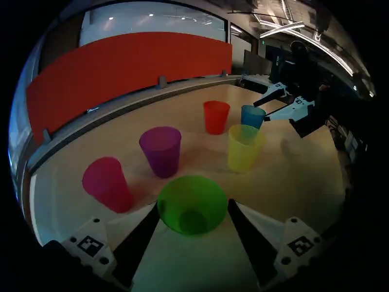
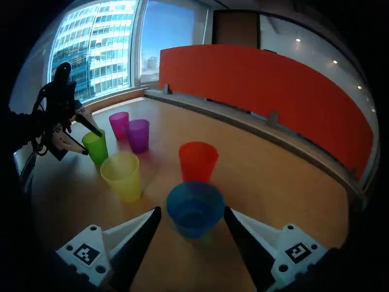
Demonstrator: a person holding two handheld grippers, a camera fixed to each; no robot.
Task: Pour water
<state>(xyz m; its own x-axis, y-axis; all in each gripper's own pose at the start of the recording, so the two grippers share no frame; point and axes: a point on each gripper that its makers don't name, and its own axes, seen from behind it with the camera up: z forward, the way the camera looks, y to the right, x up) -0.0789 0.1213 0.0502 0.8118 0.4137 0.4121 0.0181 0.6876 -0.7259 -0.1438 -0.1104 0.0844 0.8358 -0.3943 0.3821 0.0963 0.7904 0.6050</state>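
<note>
Broad pale wooden table (image 2: 291, 190) in a glass-walled office, orange partition (image 2: 272, 82) along its far edge; two grippers, six translucent tapered cups, one per colour, all upright; left gripper (image 1: 192, 204) clamped on green cup (image 1: 192, 194) toward the edge opposite the partition; right gripper (image 2: 191, 209) flanking blue cup (image 2: 194, 207) mid-table, squeeze impossible to tell; also pink cup (image 1: 106, 184), purple cup (image 1: 161, 151), yellow cup (image 1: 243, 147), red cup (image 1: 216, 117).
</note>
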